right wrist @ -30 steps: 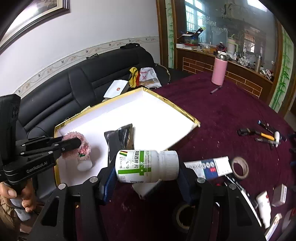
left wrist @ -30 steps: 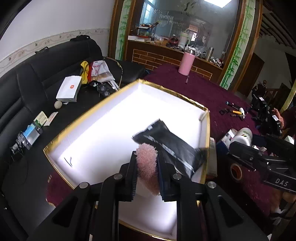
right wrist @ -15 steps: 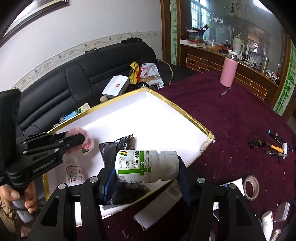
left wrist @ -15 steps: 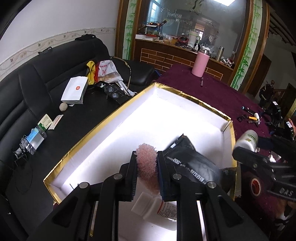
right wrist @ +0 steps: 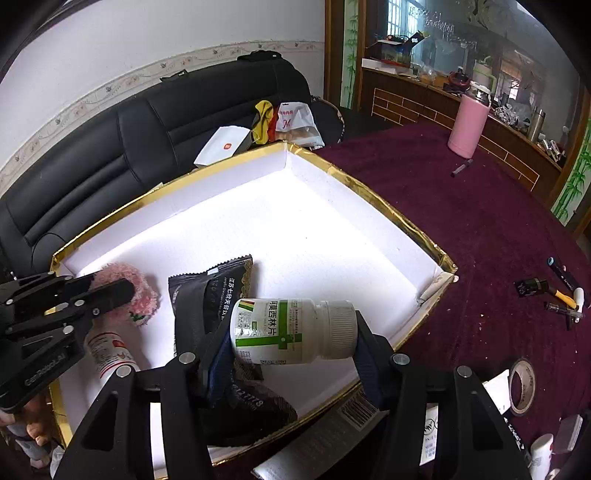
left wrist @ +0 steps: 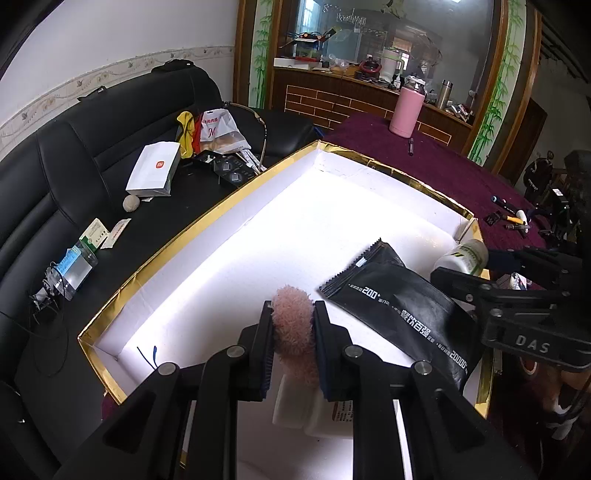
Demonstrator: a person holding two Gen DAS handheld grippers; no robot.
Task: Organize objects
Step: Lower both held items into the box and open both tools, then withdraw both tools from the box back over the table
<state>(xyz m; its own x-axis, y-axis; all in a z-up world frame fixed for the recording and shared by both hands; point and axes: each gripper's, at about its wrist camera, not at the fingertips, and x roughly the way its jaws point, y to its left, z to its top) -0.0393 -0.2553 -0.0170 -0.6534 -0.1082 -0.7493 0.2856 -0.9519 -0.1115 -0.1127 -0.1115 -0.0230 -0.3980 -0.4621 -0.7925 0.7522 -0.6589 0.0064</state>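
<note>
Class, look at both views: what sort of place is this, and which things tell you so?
Probably a lived-in home sitting room: a black leather sofa strewn with bags, a table under a maroon cloth, and a brick-fronted counter cluttered with flasks beneath a large mirror.

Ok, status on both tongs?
Left tongs shut on pink plush. Right tongs shut on pill bottle, over white box. Black pouch underneath.

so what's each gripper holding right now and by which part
Left gripper: pink fluffy item, pinched across its sides. Right gripper: white medicine bottle, lying sideways, clamped end to end, base and cap against the pads.
</note>
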